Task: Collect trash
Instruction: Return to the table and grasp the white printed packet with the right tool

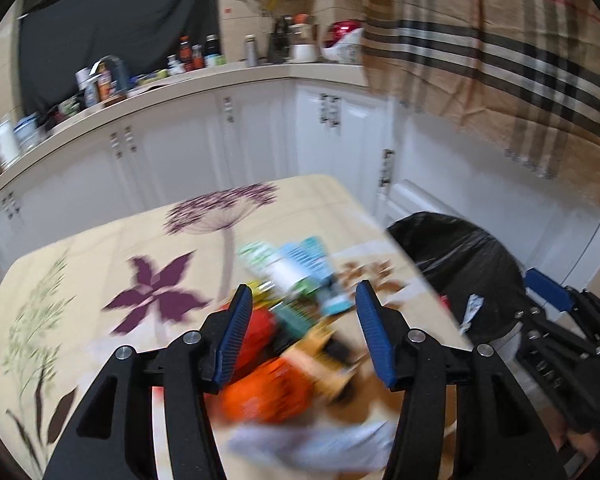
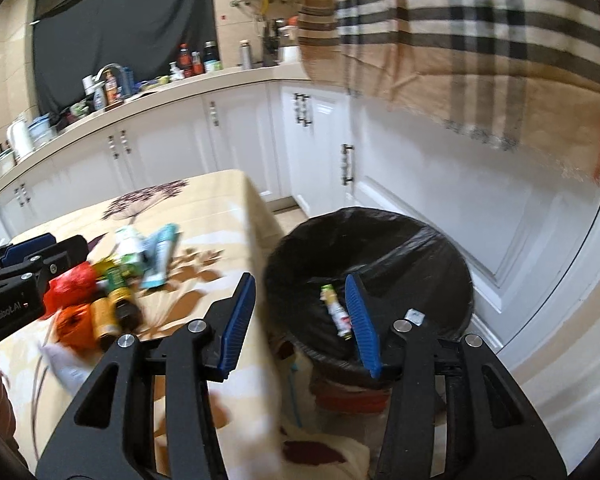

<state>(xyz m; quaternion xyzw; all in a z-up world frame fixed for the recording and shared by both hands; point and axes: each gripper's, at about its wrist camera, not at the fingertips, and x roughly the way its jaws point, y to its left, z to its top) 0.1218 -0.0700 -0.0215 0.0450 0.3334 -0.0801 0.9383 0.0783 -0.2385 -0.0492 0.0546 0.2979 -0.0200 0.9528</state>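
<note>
A blurred heap of trash point(image 1: 292, 320) lies on the flower-print table point(image 1: 100, 280): red and orange wrappers, green and blue packets, a white tissue. My left gripper point(image 1: 302, 304) is open just above the heap, holding nothing. In the right wrist view the heap point(image 2: 112, 288) lies left of the bin point(image 2: 380, 264), which has a black liner and a small wrapper point(image 2: 336, 308) inside. My right gripper point(image 2: 300, 304) is open and empty over the gap between the table edge and the bin. The left gripper also shows at the left edge of the right wrist view point(image 2: 28, 260).
White kitchen cabinets point(image 2: 240, 140) and a cluttered counter point(image 1: 160, 76) stand behind the table. A plaid cloth point(image 2: 480, 40) hangs at the upper right. The bin point(image 1: 460, 264) stands on the floor right of the table edge.
</note>
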